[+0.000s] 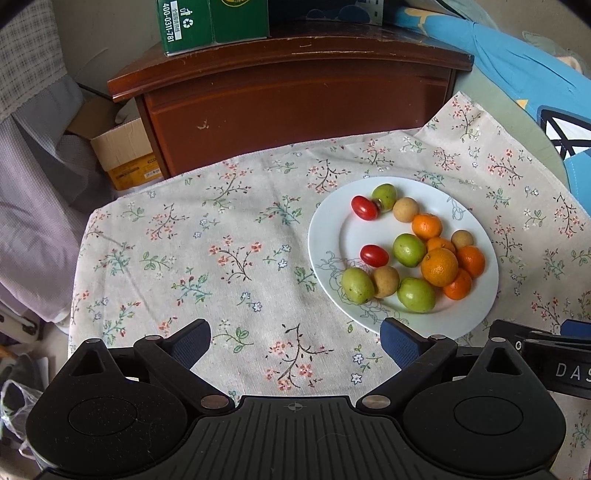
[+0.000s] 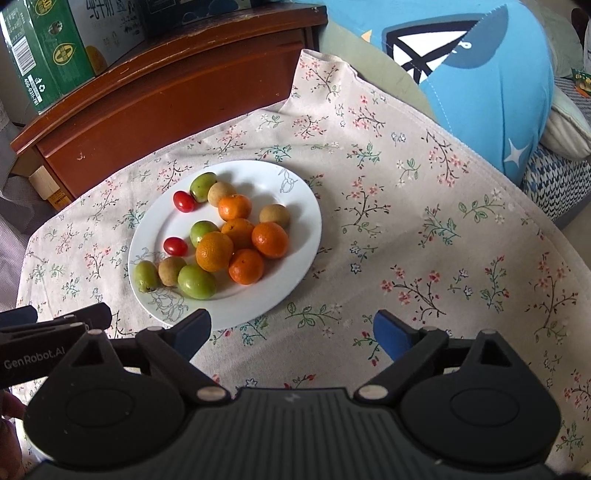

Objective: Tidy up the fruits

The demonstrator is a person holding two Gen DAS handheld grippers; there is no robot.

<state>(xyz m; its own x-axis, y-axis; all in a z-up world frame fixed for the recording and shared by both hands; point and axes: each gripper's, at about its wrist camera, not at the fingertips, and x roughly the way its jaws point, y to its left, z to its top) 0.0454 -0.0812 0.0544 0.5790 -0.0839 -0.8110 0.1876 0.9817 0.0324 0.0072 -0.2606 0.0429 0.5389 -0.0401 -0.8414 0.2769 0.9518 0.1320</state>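
A white plate [image 1: 325,236] [image 2: 295,206] on the floral cloth holds mixed fruit. Several oranges [image 1: 439,266] [image 2: 214,251] cluster at its right side, several green fruits [image 1: 409,249] [image 2: 197,281] lie among them, two cherry tomatoes [image 1: 374,255] [image 2: 175,246] sit on the left part, and brown round fruits [image 1: 385,281] [image 2: 274,215] are scattered between. My left gripper [image 1: 297,341] hangs open over bare cloth, below and left of the plate. My right gripper [image 2: 291,330] stands open just below the plate's near rim, nothing between its fingers.
A brown wooden cabinet [image 1: 295,99] [image 2: 155,99] with green cartons [image 1: 214,18] stands behind the table. An open cardboard box [image 1: 122,147] sits on the floor at left. A blue cushion [image 2: 480,74] lies at the right. Floral cloth [image 1: 207,251] spreads left of the plate.
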